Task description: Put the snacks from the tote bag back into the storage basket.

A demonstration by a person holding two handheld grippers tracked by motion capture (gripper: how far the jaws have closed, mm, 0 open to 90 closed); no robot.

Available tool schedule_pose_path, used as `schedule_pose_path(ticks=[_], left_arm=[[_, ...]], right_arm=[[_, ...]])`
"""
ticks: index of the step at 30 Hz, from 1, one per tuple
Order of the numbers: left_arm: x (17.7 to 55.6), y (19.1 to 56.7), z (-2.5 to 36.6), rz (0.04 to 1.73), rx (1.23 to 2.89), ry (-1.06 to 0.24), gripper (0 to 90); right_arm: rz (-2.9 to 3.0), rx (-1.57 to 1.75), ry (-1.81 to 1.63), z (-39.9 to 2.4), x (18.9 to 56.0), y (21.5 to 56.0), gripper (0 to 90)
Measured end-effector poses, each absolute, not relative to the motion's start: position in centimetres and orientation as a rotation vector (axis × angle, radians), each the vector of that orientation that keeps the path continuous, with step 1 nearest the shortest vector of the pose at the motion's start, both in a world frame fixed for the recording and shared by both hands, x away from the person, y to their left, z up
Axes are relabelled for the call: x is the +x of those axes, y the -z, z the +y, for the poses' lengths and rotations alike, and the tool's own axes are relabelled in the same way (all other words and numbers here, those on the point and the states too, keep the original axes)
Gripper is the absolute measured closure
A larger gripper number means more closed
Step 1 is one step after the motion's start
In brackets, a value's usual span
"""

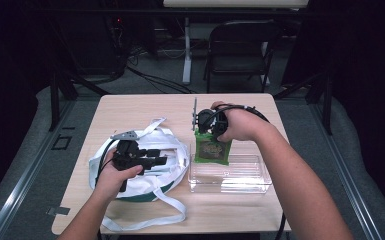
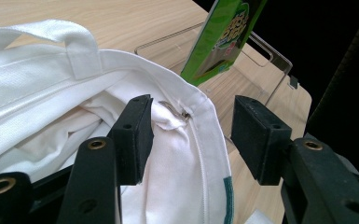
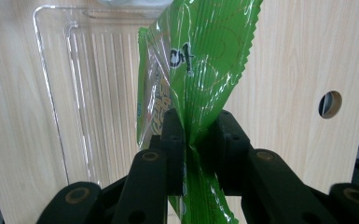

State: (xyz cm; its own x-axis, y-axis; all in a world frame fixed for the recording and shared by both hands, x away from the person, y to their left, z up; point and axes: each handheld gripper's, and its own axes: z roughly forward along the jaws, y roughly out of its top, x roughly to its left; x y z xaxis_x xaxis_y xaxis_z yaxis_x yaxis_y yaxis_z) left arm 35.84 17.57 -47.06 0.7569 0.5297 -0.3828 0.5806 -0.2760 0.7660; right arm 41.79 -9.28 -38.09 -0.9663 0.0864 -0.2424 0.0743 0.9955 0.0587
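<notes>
Currently: right gripper [image 3: 193, 140] clamped on crinkly green foil snack packet [image 3: 200, 56], raised over clear plastic tray [image 1: 230, 175] | left gripper [image 2: 191, 135] jaws apart astride white cloth tote bag [image 2: 74, 93] rim | done: packet lifted; left: bagging, likely.

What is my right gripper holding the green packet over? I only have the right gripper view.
Observer: In the high view the packet hangs at the left end of the clear tray, pinched by the right gripper.
Operator: What is the left gripper doing?
Observer: The left gripper is open, its jaws either side of the white bag's rim.
Operator: Where is that bag?
Observer: The bag lies left of the tray, one strap trailing toward the table's near edge.
</notes>
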Motion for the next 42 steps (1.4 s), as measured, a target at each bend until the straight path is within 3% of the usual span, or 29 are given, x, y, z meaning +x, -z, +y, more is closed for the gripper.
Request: schedule_pose_path(ticks=[42], left_arm=[[35.8,47.5,18.7,0.893,1.930,0.050,48.1]], right_arm=[[2.819,0.043,-0.066,-8.5,43.6,41.9,75.9]])
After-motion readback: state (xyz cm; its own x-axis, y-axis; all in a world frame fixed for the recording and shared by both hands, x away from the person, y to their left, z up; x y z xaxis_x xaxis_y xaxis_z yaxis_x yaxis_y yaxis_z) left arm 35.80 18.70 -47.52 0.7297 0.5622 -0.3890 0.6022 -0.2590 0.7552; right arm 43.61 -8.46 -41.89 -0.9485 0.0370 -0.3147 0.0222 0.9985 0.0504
